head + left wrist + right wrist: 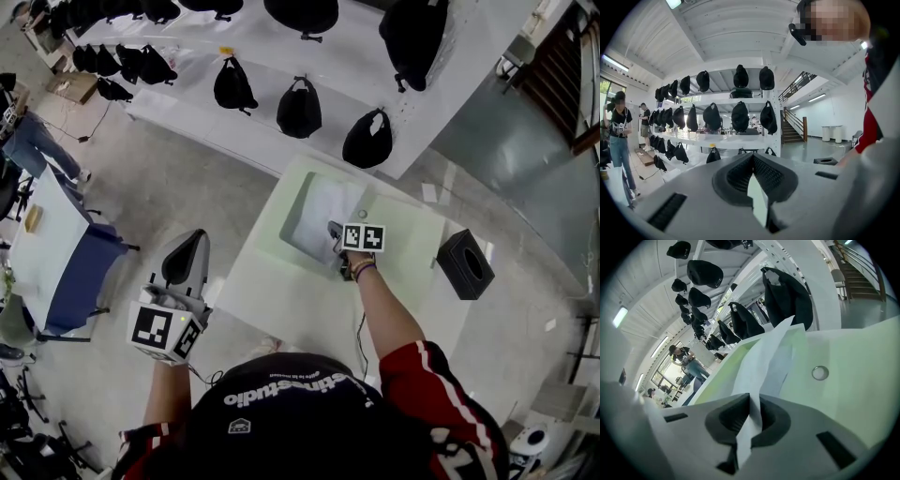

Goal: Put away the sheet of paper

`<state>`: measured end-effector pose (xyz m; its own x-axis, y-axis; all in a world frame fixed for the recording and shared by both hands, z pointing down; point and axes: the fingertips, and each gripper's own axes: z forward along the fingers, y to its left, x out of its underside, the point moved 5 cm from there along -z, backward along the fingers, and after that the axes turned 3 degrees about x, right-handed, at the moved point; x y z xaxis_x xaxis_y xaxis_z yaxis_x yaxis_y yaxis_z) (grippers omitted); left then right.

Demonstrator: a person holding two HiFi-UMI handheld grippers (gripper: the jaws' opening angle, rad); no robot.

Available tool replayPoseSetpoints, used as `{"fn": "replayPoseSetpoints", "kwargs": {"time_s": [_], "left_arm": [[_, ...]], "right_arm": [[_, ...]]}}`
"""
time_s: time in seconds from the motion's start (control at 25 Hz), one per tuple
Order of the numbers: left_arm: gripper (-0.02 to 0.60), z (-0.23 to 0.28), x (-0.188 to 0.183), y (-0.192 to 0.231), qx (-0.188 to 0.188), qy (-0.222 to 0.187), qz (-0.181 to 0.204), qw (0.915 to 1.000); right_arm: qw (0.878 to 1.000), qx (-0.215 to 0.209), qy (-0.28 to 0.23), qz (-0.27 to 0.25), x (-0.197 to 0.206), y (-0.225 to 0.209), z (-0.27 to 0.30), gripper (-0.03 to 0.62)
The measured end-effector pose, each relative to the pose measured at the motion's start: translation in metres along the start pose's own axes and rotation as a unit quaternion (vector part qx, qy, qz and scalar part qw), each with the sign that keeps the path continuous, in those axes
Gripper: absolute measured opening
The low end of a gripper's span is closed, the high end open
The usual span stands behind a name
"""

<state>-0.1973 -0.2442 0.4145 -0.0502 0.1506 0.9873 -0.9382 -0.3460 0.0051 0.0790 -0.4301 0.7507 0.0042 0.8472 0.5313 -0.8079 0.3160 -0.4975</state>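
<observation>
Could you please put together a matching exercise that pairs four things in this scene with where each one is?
Things:
1. sheet of paper
2. left gripper
3. black box
4. black bags

Places:
A. on the floor, right of the table in the head view
B. on the white shelving
C. pinched in the right gripper at the table
D. off the table's left side, holding nothing

Pairs: 1-C, 2-D, 3-A, 4-B
</observation>
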Motion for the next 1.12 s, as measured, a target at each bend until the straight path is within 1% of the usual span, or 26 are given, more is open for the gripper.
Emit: {"fn": "replayPoseSetpoints", "kwargs": {"time_s": [0.16, 0.28, 0.44, 0.52, 0.64, 0.72, 0.84, 1.12], "left_arm": [[0.003, -0.001, 0.001, -0.001, -0.001, 0.001, 0.0, 1.0], [0.004, 0.0, 0.002, -0.001, 0.001, 0.001, 0.0, 1.0], [0.003, 0.002, 0.001, -0.003, 0.003, 0.002, 0.001, 1.0], [0.003, 0.002, 0.001, -0.003, 0.004, 0.002, 0.001, 1.0], [0.003, 0.002, 0.002, -0.003, 0.005, 0.002, 0.0, 1.0], [0.003, 0.003, 0.003, -0.004, 0.008, 0.002, 0.0, 1.0], [0.003, 0.006, 0.0, -0.006, 0.014, -0.001, 0.0, 0.9999], [0.004, 0.009, -0.003, -0.01, 0.029, -0.009, 0.0, 0.9995]], "right_arm": [[1.0, 0.011, 0.006, 0.01, 0.008, -0.007, 0.001, 0.003], [1.0, 0.01, 0.009, 0.018, 0.011, -0.009, 0.003, 0.003], [1.0, 0.01, 0.009, 0.014, 0.008, -0.009, 0.003, 0.005], [1.0, 0.01, 0.01, 0.007, 0.007, -0.008, 0.004, 0.022], [1.0, 0.006, 0.006, -0.004, 0.009, -0.006, 0.003, 0.095], [1.0, 0.015, -0.002, -0.009, 0.01, -0.007, 0.0, 0.11], [0.999, 0.036, -0.014, -0.01, 0.008, -0.014, -0.008, 0.112], [0.997, 0.061, -0.038, 0.013, 0.006, -0.03, -0.031, 0.112]]}}
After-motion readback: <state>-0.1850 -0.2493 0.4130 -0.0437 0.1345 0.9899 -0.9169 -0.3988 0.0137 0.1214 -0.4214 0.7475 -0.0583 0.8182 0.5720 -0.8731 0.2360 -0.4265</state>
